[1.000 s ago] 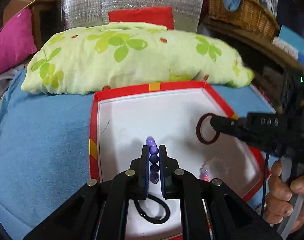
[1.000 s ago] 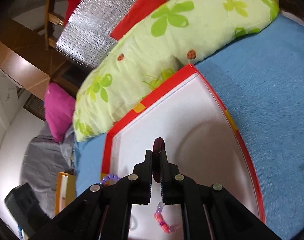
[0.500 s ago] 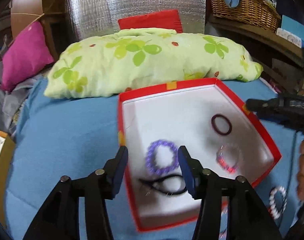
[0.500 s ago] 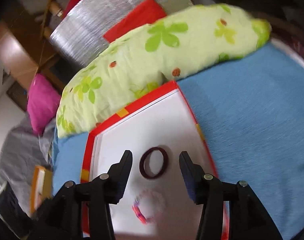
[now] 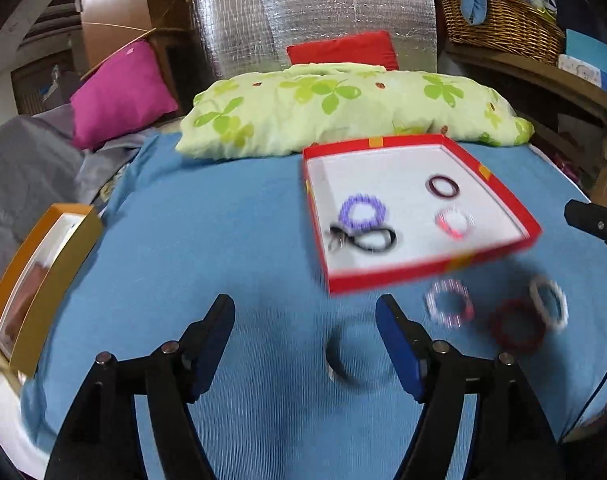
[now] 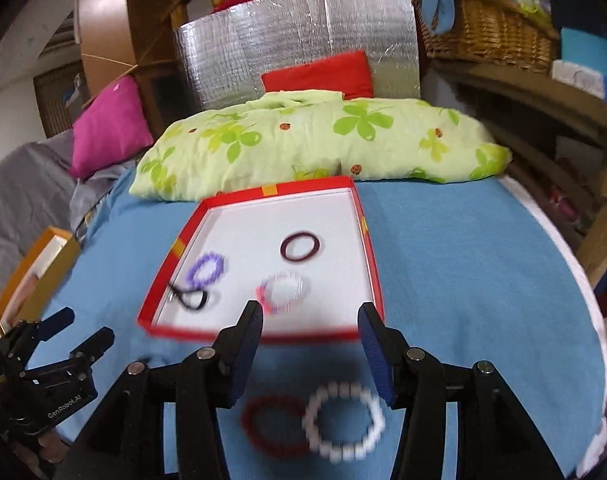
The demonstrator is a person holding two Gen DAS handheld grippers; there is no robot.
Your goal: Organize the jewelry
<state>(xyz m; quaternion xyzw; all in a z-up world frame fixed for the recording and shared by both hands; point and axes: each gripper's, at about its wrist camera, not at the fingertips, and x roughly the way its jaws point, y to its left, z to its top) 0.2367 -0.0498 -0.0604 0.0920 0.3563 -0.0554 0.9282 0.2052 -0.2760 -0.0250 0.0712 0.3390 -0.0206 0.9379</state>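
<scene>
Blue bedspread (image 5: pixel 207 248) carries the red tray (image 5: pixel 387 276). Only the left view shows a dark ring (image 5: pixel 357 360) between the left gripper's (image 5: pixel 305 344) empty jaws, which have just been opening. At six o'clock in the right view, the right gripper (image 6: pixel 309 348), parted and empty, hangs over a white bracelet (image 6: pixel 343 420).

Indoor light dim, soft, no hard shadows. Motion blur smears near bracelets (image 6: pixel 343 420) and red box (image 5: pixel 419 270) front edge. Glare on far silver foil panel (image 5: pixel 315 24). Fisheye bends edges; corners vignetted black. Colours saturated.

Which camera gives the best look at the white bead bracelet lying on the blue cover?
The right wrist view: the white bead bracelet lies close and nearly whole, with single beads showing. The left wrist view has it small, blurred, near the right edge.
</scene>
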